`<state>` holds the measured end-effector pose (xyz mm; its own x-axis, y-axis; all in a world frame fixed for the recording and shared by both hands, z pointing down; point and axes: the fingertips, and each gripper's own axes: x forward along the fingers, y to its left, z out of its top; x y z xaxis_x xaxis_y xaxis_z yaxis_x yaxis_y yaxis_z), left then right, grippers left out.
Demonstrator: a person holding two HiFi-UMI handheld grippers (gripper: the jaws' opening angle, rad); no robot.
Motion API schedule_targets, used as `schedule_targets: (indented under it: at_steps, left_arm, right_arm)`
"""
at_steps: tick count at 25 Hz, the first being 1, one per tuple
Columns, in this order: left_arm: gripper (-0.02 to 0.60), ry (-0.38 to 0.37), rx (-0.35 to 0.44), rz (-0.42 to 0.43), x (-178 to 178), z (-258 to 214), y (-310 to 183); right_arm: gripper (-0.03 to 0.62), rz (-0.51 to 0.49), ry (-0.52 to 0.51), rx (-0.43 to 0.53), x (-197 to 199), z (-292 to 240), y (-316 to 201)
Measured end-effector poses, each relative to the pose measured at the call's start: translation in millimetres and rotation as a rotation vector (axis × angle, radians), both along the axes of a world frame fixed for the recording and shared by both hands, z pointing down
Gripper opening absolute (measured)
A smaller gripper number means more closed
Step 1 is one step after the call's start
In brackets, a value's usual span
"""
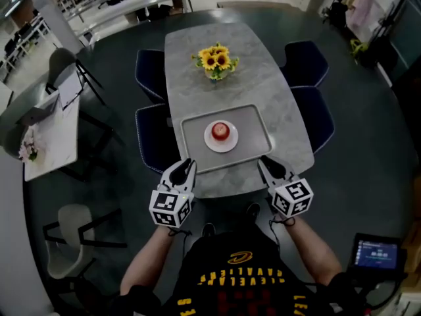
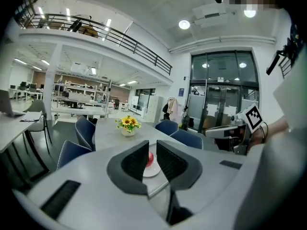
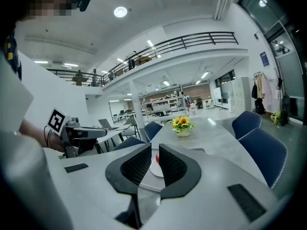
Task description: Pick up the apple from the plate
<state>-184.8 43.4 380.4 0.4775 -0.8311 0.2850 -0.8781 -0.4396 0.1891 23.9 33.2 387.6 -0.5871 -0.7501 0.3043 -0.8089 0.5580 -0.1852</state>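
- The counter [image 1: 263, 84] is seen lengthwise, with blue chairs [image 1: 306, 63] tucked in along both long sides.
- A grey tray [image 1: 256, 127] lies at the near end, its front rim just inside the counter's near edge.
- Bare tray floor is left all round a white plate [image 1: 209, 141] set at its middle.
- Sunflowers [image 1: 216, 59] stand well beyond the tray, with bare counter between.
- The left claw [image 1: 187, 166] is held at the tray's near left corner and the right claw [image 1: 266, 162] at its near right corner, both apart from the plate.
- Each claw is drawn to a thin slit, with nothing gripped.
- The apple [image 1: 221, 131] sits centred on the plate; it is round and red, with a pale highlight on top.
- The apple is glimpsed far off through each slit [image 2: 150, 158] [image 3: 157, 158].
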Motion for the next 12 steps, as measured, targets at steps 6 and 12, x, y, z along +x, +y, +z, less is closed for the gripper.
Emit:
schedule_targets:
  at_steps: [6,12]
  left_arm:
    - [0.044,0.011,-0.094,-0.111,13,23,-40]
    - [0.084,0.051,-0.216,-0.197,28,56,-57]
  right_arm:
    - [0.035,-0.154,-0.01,-0.037,15,17,-52]
    - [0.037,-0.255,-0.062,-0.098,35,34,-91]
